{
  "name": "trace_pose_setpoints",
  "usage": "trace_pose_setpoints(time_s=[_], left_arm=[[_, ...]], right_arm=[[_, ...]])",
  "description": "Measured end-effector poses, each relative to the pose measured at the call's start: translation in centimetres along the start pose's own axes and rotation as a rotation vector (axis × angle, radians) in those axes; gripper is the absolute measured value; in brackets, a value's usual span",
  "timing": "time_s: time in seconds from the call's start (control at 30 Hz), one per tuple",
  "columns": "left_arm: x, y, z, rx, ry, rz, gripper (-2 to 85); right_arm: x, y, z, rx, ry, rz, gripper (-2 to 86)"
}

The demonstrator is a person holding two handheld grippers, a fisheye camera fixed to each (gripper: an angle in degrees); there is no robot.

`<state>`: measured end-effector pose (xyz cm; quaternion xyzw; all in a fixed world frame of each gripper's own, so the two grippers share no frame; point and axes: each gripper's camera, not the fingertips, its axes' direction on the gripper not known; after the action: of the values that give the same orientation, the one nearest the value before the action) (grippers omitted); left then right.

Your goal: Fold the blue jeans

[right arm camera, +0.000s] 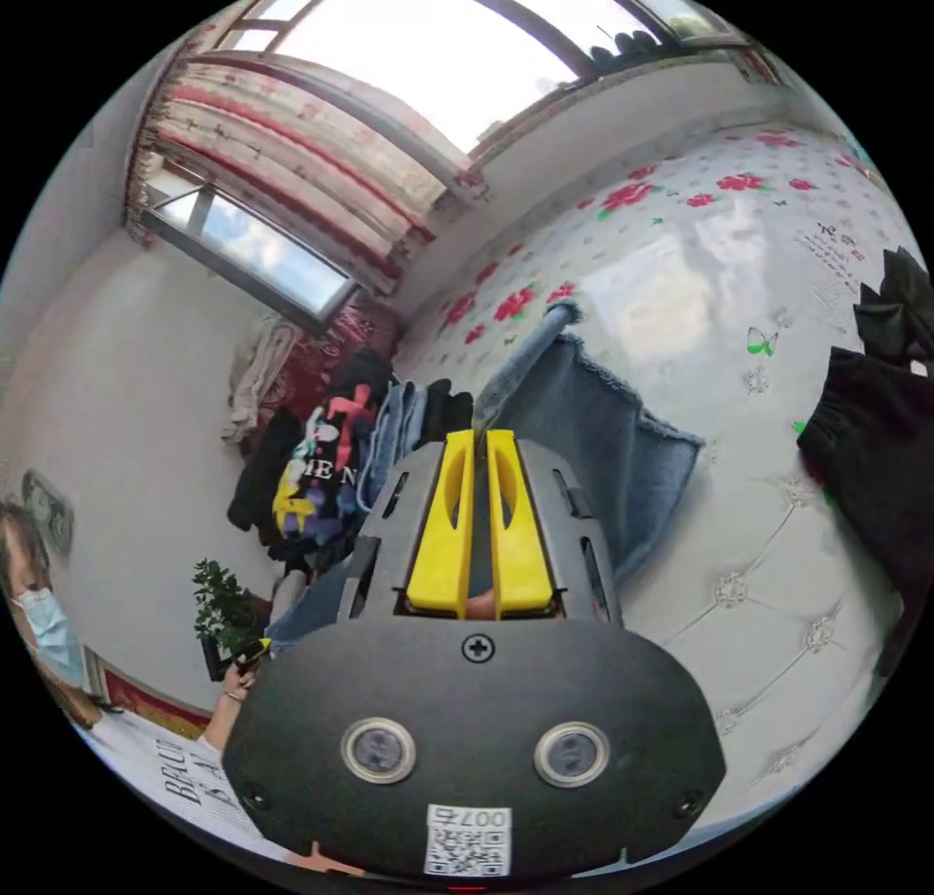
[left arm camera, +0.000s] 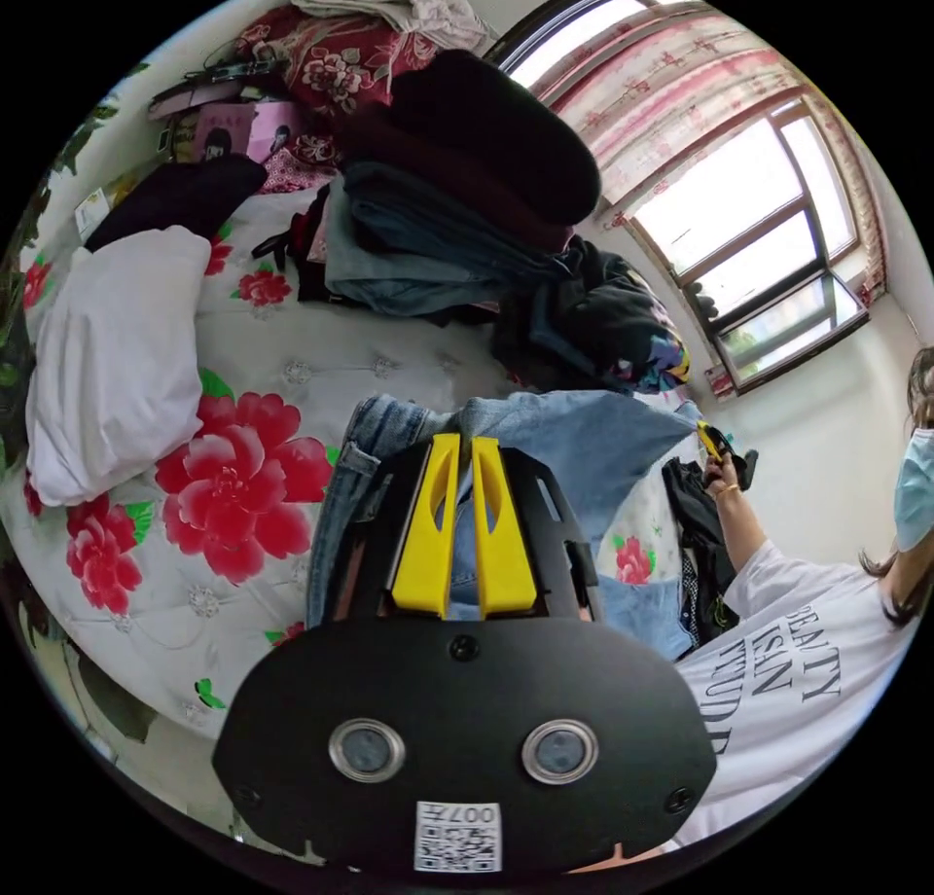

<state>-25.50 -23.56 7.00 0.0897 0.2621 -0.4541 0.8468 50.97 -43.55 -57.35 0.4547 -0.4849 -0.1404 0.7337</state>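
Both yellow claws are pinched nearly closed on the light-blue denim jeans (left arm camera: 593,438): left claw (left arm camera: 465,443), right claw (right arm camera: 479,436), above the flowered white bed (left arm camera: 272,370).

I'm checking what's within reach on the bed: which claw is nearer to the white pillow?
Left. The left claw, gripping the blue jeans, has the white pillow close beside it. The right claw grips the jeans' frayed hem end, toward the window.
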Motion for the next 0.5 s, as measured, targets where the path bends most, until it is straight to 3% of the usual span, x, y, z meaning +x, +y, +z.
trace_pose_setpoints(time_s=[0.13,0.27,0.37,0.5], left_arm=[[1.1,4.5,-6.1,0.103,0.053,0.022,-0.4],[2.5,12.7,-11.4,0.149,0.058,0.103,-0.5],[2.1,19.9,-12.4,0.073,0.007,0.135,-0.4],[-3.6,30.0,-9.5,-0.167,-0.048,-0.175,0.3]], right_arm=[[-3.3,5.7,-13.4,0.122,-0.079,-0.135,0.4],[-1.4,16.2,-26.7,0.207,-0.121,-0.054,0.6],[2.8,25.6,-32.2,0.143,0.007,0.116,1.0],[10.3,37.9,-33.8,-0.098,0.309,0.462,2.9]])
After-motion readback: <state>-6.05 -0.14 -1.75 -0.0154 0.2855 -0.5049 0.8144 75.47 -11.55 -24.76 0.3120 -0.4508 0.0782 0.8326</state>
